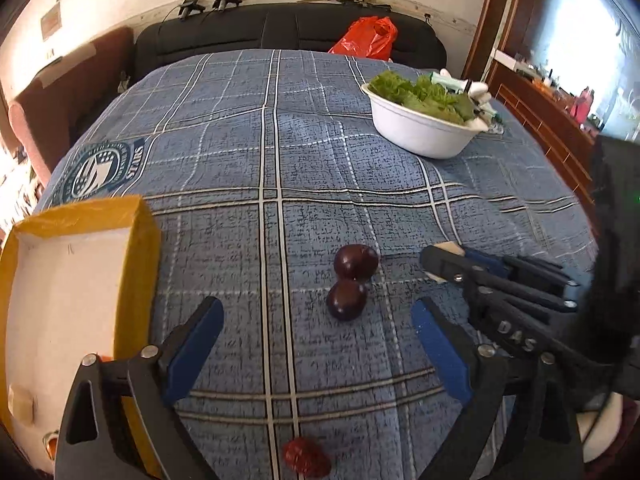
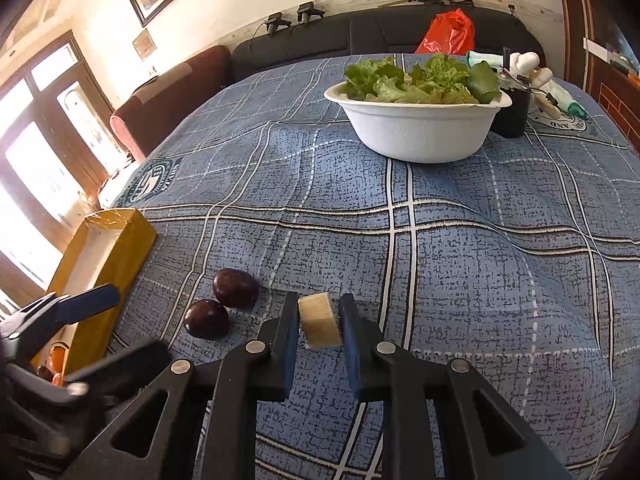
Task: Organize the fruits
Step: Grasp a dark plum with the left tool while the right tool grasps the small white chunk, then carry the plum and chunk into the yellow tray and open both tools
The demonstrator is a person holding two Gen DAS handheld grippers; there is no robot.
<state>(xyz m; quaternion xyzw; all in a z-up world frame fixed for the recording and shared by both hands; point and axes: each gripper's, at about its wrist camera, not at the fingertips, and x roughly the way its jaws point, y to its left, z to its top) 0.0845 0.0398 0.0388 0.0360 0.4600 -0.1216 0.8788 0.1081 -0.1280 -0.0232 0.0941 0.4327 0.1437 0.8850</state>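
Observation:
Two dark purple plums (image 1: 352, 280) lie touching on the blue plaid cloth, also in the right wrist view (image 2: 224, 306). My left gripper (image 1: 316, 320) is open, just short of the nearer plum (image 1: 346, 300). A red fruit (image 1: 306, 458) lies below it near the frame edge. My right gripper (image 2: 319, 320) is shut on a pale tan wedge-shaped piece (image 2: 320, 322), held just over the cloth right of the plums; it shows in the left wrist view (image 1: 444, 260). A yellow box (image 1: 72, 300) with a white inside stands at the left, holding orange items (image 2: 56, 360).
A white bowl of green lettuce (image 2: 416, 120) stands at the far right of the table (image 2: 480, 280). Behind it are a dark cup (image 2: 512, 112) and small items. A red plastic bag (image 1: 366, 38) lies on the black sofa behind the table.

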